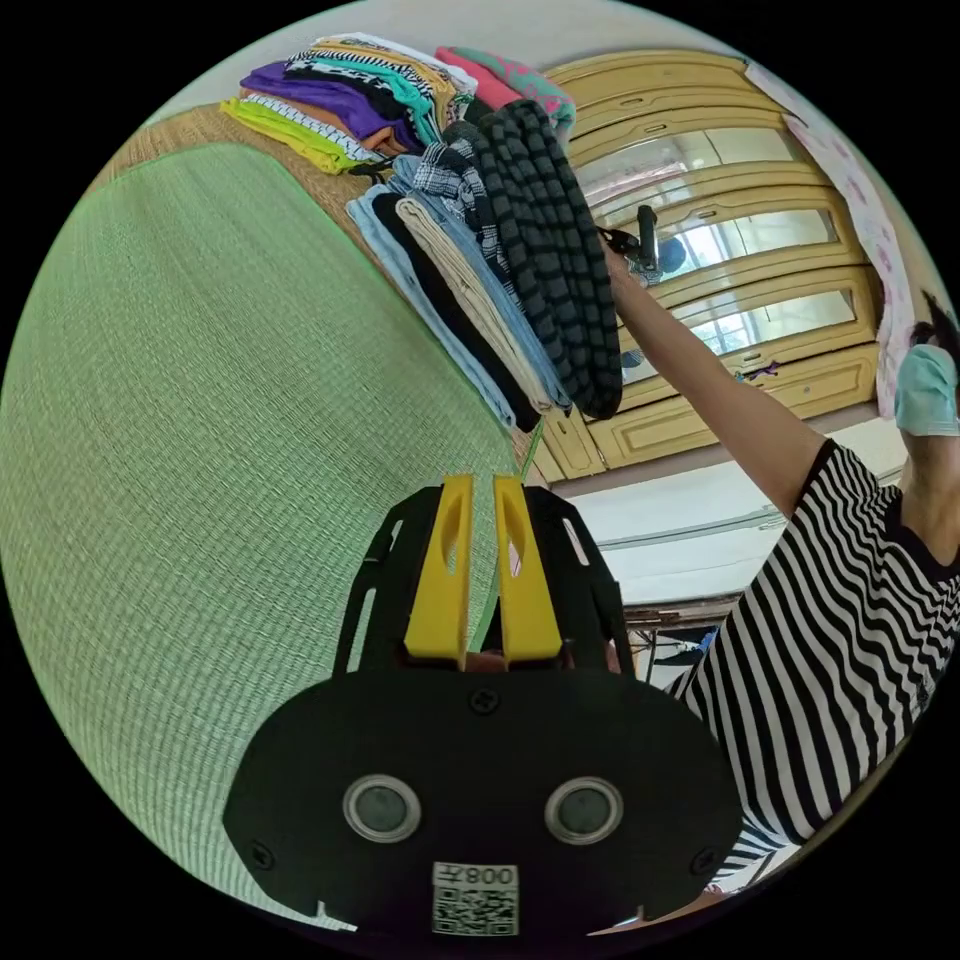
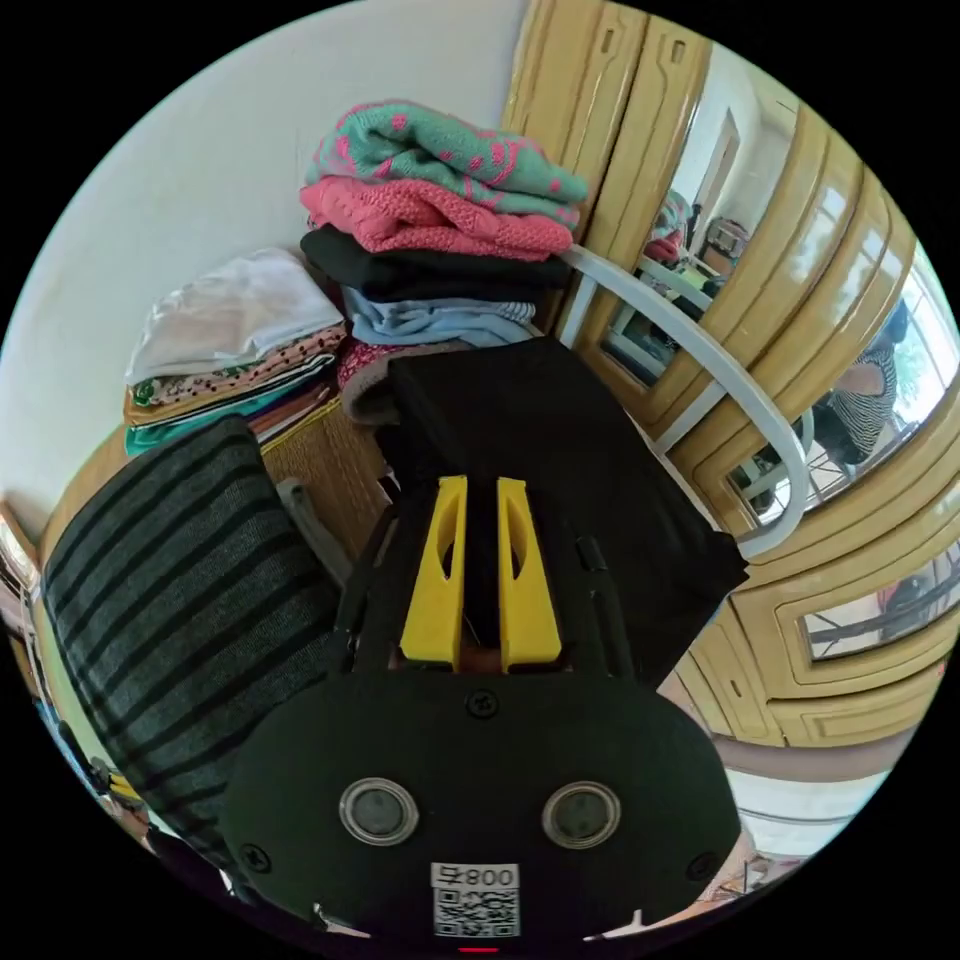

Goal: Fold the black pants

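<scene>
Pants (image 2: pixel 560 480) (black, folded) clamped in right hand-held gripper (image 2: pixel 480 500); left hand-held gripper (image 1: pixel 483 490) nearly closed, empty.

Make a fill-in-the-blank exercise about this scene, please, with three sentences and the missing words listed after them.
1. The right gripper is closed on a folded garment whose colour is ____.
2. In the left gripper view, the large flat mat under the left gripper is ____ in colour.
3. In the right gripper view, the top item of the tall stack is teal with ____ dots.

Missing words: black; green; pink
</scene>
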Available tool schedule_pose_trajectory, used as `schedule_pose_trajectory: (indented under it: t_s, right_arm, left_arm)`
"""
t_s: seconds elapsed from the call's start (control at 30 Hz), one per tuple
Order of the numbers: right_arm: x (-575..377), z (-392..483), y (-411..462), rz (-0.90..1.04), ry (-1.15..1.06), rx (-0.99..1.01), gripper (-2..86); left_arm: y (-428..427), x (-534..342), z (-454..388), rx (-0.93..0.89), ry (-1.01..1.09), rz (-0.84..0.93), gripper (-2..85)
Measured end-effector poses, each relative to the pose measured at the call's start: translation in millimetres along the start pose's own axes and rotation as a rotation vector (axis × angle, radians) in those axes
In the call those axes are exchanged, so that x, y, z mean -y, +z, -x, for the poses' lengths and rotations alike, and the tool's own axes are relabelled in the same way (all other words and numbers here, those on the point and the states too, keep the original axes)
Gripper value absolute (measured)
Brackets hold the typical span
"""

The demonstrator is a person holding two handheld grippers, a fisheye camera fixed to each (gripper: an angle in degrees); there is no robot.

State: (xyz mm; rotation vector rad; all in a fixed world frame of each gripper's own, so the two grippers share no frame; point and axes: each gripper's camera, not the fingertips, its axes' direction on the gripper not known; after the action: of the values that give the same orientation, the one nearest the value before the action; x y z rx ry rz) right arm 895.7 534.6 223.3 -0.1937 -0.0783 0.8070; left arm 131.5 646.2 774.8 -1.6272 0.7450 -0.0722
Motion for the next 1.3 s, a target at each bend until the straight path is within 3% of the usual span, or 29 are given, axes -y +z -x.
schedule_pose_trajectory:
  t_s: [0.13, 0.3, 0.53, 0.73, 1.03, 1.3]
  right_arm:
    - [-20.1, -28.5, -16.2, -0.044, 0.140, 0.175, 2.6]
    - [-59.6, -70.8, -74.8, -0.233, 0.303, 0.447, 1.5]
    - [-80.1, -67.9, -194.1, -0.480, 0.231, 0.684, 1.7]
    - [-80.7, -14.3, -297.6, -0.618, 0.105, 0.803, 1.7]
    - [-100.5, 132.9, -441.0, -0.730, -0.191, 1.031, 1.5]
    - [-188.0, 295.6, -446.8, -0.553, -0.421, 1.344, 1.4]
  left_arm:
    - [1.1, -21.4, -6.5, -0.041, 0.009, 0.019, 3.2]
    - [-8.9, -62.1, -27.5, -0.062, 0.051, 0.035, 3.0]
    - [-42.0, -127.3, -54.4, -0.097, 0.036, -0.043, 3.1]
    - [-86.6, -200.1, -99.4, -0.060, 0.100, -0.140, 3.4]
    - [-188.0, -333.6, -170.4, 0.028, 0.187, -0.485, 7.7]
    - [-264.9, -457.3, -254.7, 0.417, 0.297, -0.680, 19.4]
